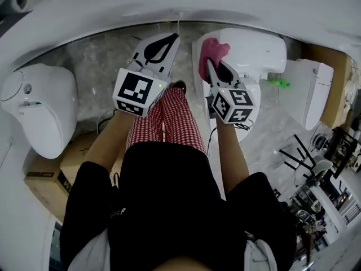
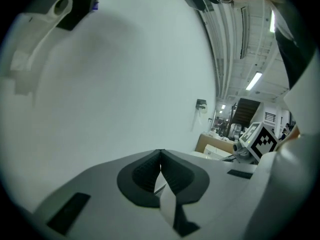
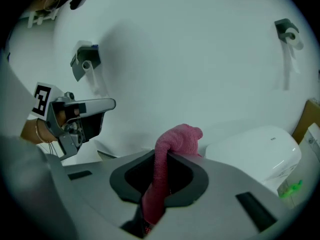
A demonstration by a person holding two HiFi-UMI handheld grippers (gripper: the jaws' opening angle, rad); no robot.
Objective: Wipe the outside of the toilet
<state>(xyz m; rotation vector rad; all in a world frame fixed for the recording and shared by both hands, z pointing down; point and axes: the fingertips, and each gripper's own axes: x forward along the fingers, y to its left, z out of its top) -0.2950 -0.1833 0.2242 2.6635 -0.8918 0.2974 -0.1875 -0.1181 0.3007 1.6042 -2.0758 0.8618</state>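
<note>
My right hand-held gripper (image 3: 167,158) is clamped on a pink cloth (image 3: 176,140). The cloth goes down between the two jaws, and its folded end stands up above them like a small bundle. My left hand-held gripper (image 2: 160,155) has its jaws pressed together and nothing is between them. It points at the plain white wall (image 2: 125,84) and has no part in the work at this moment.

In the head view the right hand-held gripper (image 1: 216,71) reaches forward, and the cloth (image 1: 213,52) lies over the left edge of the white toilet (image 1: 254,52) in front of me. The left hand-held gripper (image 1: 169,41) is beside it, over the grey floor (image 1: 96,61), apart from the toilet. In the right gripper view the toilet (image 3: 257,151) is just to the right of the cloth, but I cannot tell whether the cloth touches it already.

I judge that the step in hand is to bring the cloth onto the outer shell, at the very beginning of the wiping; I see no sign that any part is done. The next move calls for turning the bundle toward the toilet, pressing it flat on the smooth surface, and then drawing it along the side. Only a small part of the cloth stands out past the jaws, so I should take care that the hard jaw tips do not scrape the shell.
</note>
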